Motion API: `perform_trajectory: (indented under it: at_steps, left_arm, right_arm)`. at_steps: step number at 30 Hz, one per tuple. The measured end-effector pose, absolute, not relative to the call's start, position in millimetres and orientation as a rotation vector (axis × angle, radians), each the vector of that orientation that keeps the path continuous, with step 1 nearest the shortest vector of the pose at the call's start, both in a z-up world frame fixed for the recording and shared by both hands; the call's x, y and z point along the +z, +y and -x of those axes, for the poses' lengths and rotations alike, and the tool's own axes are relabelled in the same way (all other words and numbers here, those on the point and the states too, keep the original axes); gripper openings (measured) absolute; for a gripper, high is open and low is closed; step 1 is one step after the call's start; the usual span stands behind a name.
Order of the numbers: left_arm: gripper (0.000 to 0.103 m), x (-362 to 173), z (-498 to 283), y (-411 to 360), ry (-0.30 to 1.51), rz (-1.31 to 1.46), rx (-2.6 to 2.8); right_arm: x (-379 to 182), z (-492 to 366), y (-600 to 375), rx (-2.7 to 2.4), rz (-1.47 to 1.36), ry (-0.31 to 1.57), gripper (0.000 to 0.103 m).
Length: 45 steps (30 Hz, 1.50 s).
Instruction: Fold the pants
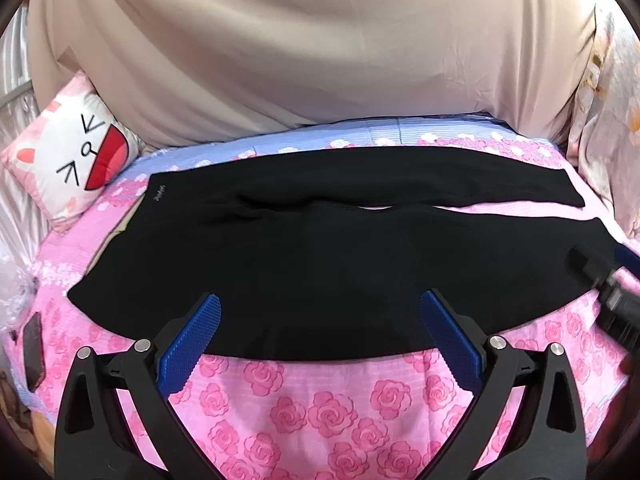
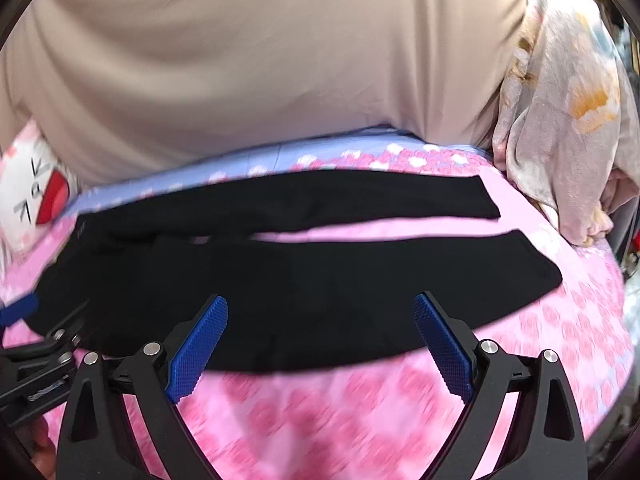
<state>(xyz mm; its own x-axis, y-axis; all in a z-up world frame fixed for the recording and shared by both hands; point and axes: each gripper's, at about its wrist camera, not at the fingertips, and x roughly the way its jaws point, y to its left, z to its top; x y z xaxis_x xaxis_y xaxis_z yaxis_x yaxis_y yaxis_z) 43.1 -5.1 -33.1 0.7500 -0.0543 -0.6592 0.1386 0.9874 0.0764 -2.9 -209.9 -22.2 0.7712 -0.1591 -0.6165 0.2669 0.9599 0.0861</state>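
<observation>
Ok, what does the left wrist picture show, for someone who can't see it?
Black pants lie spread flat on a pink rose-print bedsheet, legs pointing right with a gap between them. The left hand-held gripper is open at the pants' near edge, holding nothing. A cat-face pillow sits at the far left.

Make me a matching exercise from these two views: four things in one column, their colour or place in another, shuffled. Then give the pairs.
Things:
1. pants
2. cat pillow
3. bedspread
4. left tool

Descriptions:
A. pink with roses
B. open, over the near edge of the pants
C. black, spread flat with legs apart
D. at the far left, beside the beige cloth

Pairs: 1-C, 2-D, 3-A, 4-B
</observation>
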Motion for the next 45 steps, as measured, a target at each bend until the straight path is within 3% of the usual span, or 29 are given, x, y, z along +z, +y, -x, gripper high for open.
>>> perform_trajectory:
  at_steps: [6,12,20,22,24,26,29,31,35,39,40,41,42,44,45]
  left_arm:
    - [0.098,-31,-62,5,0.644,-0.025,-0.097]
    - [0.098,-25,-88,7,0.590,0.014,-0.048]
    - [0.098,-26,-187,44,0.721,-0.086,0.044]
    - [0.098,-24,-216,71,0.743,-0.057,0.078]
    - [0.098,-21,-251,109,0.754,-0.013,0.129]
    - [0.098,-19,-283,143,0.772,0.025,0.155]
    - [0.098,-20,-330,195,0.791,0.032,0.242]
    - [0.098,-24,-360,228,0.802,0.015,0.311]
    - [0.098,-50,-413,272,0.900,-0.001,0.320]
    - [0.097,-91,-443,290,1.051,0.015,0.320]
    - [0.093,-100,-446,292,1.070,0.028,0.317]
    - [0.081,-106,-448,292,1.086,0.046,0.301]
    - [0.075,-108,-449,292,1.091,0.073,0.279]
    - [0.040,-105,-447,294,1.083,0.151,0.238]
    - [0.027,-99,-444,293,1.077,0.150,0.237]
  right_arm:
    - [-17,-33,-318,-0.249,-0.235,0.577,0.093]
    - [-37,-121,-409,-0.282,-0.214,0.656,0.093]
    - [-77,-219,-485,-0.337,-0.250,0.827,0.092]
    - [-86,-234,-494,-0.348,-0.250,0.851,0.086]
    - [-94,-244,-500,-0.343,-0.261,0.875,0.067]
    - [-104,-252,-505,-0.336,-0.286,0.902,0.059]
    - [-112,-258,-508,-0.347,-0.294,0.919,0.058]
    - [-114,-258,-505,-0.360,-0.268,0.918,0.050]
    - [-114,-253,-510,-0.398,-0.288,0.904,0.021]
    - [-114,-248,-517,-0.408,-0.326,0.900,0.015]
    - [-114,-248,-515,-0.413,-0.320,0.904,0.014]
    - [-114,-248,-514,-0.418,-0.310,0.908,0.014]
    - [-114,-247,-514,-0.422,-0.306,0.910,0.014]
    - [-112,-245,-512,-0.428,-0.310,0.911,0.011]
    - [-111,-246,-512,-0.427,-0.315,0.909,0.008]
